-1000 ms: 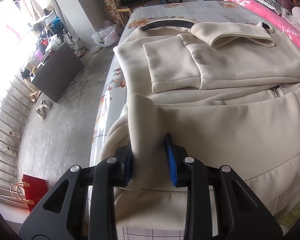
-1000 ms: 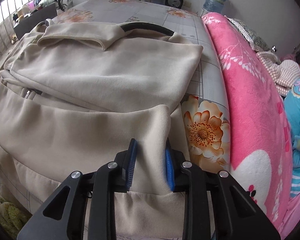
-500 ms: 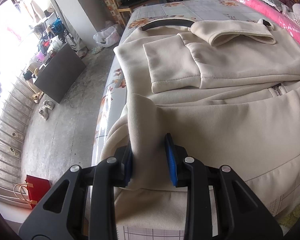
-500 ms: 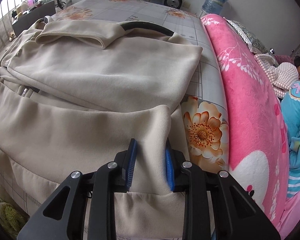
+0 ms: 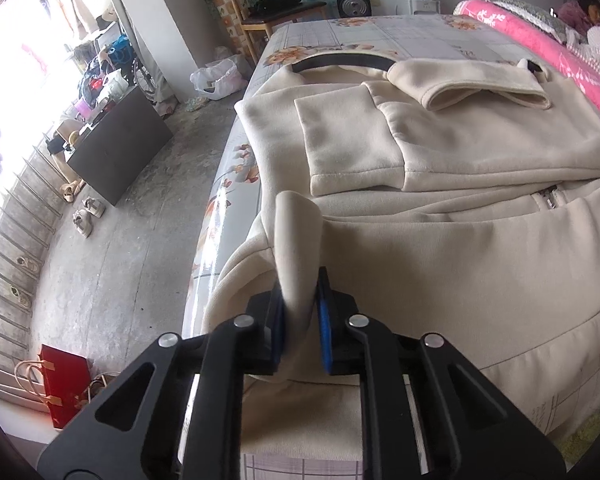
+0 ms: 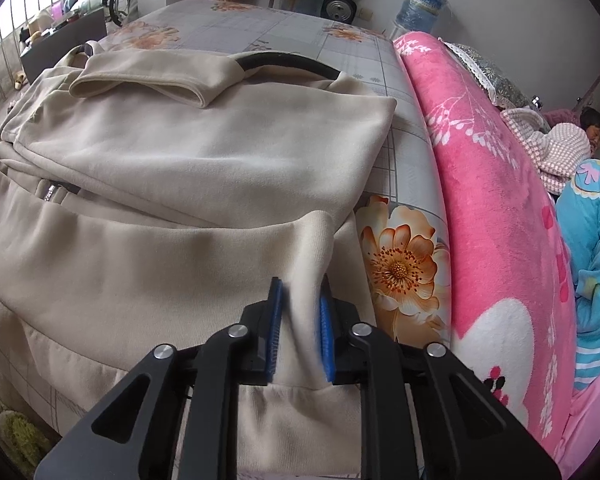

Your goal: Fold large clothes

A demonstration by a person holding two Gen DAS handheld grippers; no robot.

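While the cream jacket lies spread across the bed, both grippers are clamped on its near hem. The left gripper has just been closing, and its blue pads now pinch a raised fold of fabric at the near left corner, close to the bed's left edge. Same story on the other side: the right gripper has just been closing too, and it's squeezing a bunched ridge of the hem at the near right corner, just beside the big orange flower printed on the sheet.

Farther back, the jacket's top half is already folded over itself, with a sleeve laid flat across the chest and the collar sitting on top. A zipper pull peeks out where the folded part meets the lower panel. Something black and curved sticks out from under the far edge of the jacket, can't tell what it is.

On the right of the bed there's a pink blanket, and a person is lying past it at the far right. Left of the bed is bare concrete floor with a red bag near the window.
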